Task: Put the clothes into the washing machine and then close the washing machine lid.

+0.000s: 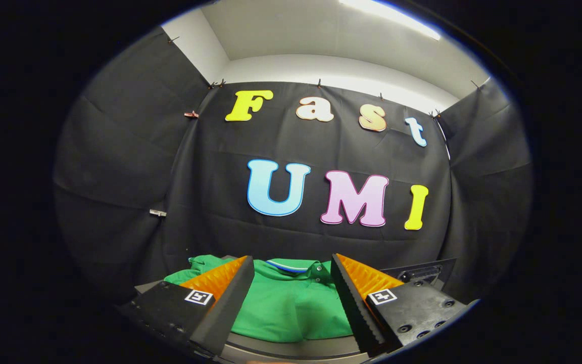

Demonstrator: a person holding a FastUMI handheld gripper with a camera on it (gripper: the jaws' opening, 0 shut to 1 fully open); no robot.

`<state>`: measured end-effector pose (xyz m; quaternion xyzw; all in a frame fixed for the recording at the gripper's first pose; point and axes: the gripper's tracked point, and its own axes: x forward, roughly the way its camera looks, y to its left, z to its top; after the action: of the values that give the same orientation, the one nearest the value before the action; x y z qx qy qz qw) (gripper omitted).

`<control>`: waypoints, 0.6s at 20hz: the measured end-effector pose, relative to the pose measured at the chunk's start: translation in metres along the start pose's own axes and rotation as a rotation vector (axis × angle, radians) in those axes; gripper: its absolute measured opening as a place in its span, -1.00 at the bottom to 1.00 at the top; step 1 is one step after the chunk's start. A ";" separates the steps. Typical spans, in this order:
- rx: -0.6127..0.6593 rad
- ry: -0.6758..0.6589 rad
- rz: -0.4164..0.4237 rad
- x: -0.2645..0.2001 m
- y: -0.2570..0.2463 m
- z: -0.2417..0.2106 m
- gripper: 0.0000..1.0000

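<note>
The gripper (pixel 291 283) stands wide apart above a crumpled green collared polo shirt (pixel 291 303) lying between and beyond its fingers; grabbing a thin fold risks the cloth slipping out.

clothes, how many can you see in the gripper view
1: a green polo shirt, lying spread just ahead of and between the fingers of the open gripper. It touches neither finger. More garments could lie hidden under it or behind the fingers.

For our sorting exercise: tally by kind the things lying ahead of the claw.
Green collared cotton polo shirt, seen between the open claw's fingers: 1
Grey round-rimmed surface under it: 1
Dark panel beside it: 1
Total: 3
</note>
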<state>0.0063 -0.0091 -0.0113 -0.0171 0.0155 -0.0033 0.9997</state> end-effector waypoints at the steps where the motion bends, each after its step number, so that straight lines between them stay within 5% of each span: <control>1: 0.002 0.013 -0.001 0.003 -0.002 -0.003 0.91; 12: 0.008 0.348 0.007 0.042 -0.011 -0.049 0.91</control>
<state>0.0469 -0.0218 -0.0613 -0.0124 0.1885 -0.0027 0.9820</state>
